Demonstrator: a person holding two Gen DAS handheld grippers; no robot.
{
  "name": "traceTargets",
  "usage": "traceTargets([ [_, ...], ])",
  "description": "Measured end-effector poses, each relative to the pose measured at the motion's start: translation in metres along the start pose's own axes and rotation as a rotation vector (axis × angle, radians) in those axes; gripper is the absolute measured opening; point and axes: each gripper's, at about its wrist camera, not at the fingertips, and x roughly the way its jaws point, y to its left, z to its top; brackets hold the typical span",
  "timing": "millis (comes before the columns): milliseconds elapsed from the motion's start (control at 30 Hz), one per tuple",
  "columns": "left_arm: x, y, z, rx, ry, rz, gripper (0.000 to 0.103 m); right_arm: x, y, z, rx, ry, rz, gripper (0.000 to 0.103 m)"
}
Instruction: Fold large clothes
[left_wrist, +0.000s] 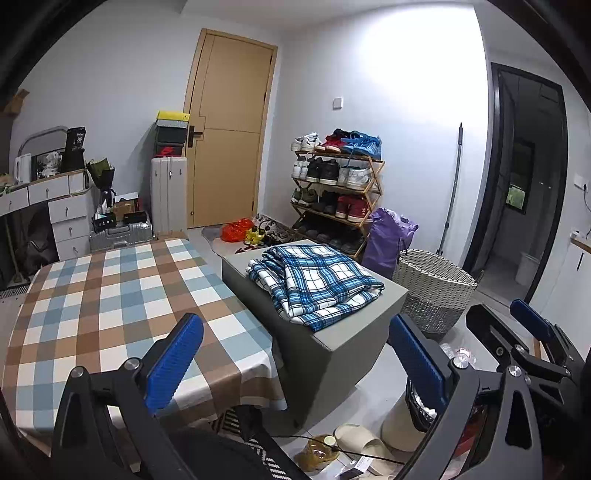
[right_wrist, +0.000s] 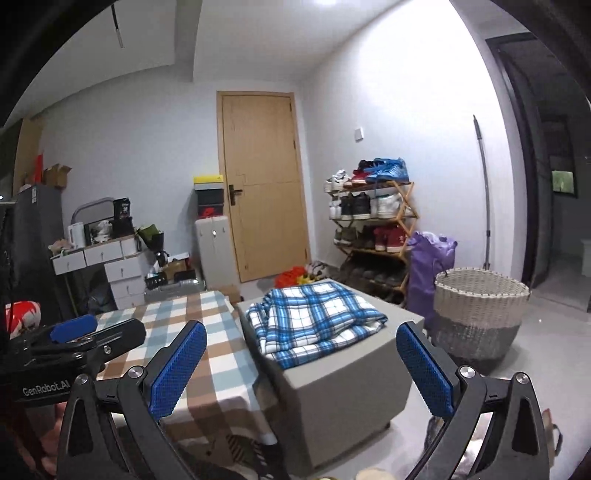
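Observation:
A blue and white plaid garment (left_wrist: 314, 284) lies folded in a loose pile on a grey box-shaped stool (left_wrist: 332, 343); it also shows in the right wrist view (right_wrist: 314, 325) on the same stool (right_wrist: 343, 398). My left gripper (left_wrist: 295, 365) is open and empty, held back from the stool above the table's near corner. My right gripper (right_wrist: 301, 369) is open and empty, held in front of the stool. The right gripper also shows at the right edge of the left wrist view (left_wrist: 532, 332), and the left gripper at the left edge of the right wrist view (right_wrist: 74, 339).
A table with a checked brown, blue and white cloth (left_wrist: 110, 314) stands left of the stool. A woven laundry basket (left_wrist: 432, 291) stands to the right, with a purple bag (left_wrist: 388, 240) and a shoe rack (left_wrist: 336, 192) behind. Slippers (left_wrist: 362, 443) and clutter lie on the floor nearby.

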Motion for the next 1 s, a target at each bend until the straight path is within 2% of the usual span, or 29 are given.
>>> traceTargets([
  [167,-0.001,-0.004,0.003,0.014,-0.026,0.014,0.099,-0.010,0.000,-0.002,0.002,0.008,-0.008,0.103],
  [333,0.000,-0.002,0.001,-0.013,-0.013,-0.011,0.098,-0.017,0.000,0.001,-0.005,-0.012,-0.020,0.103],
  [467,-0.003,-0.002,0.000,-0.008,-0.035,0.014,0.098,-0.017,-0.003,0.000,0.008,-0.007,-0.017,0.103],
  [667,0.000,-0.001,-0.001,-0.014,0.008,-0.008,0.098,-0.019,-0.001,-0.002,0.001,-0.007,-0.017,0.103],
  [1000,-0.011,-0.001,0.002,-0.006,-0.019,-0.005,0.098,-0.021,0.005,-0.001,-0.004,-0.004,-0.001,0.103],
])
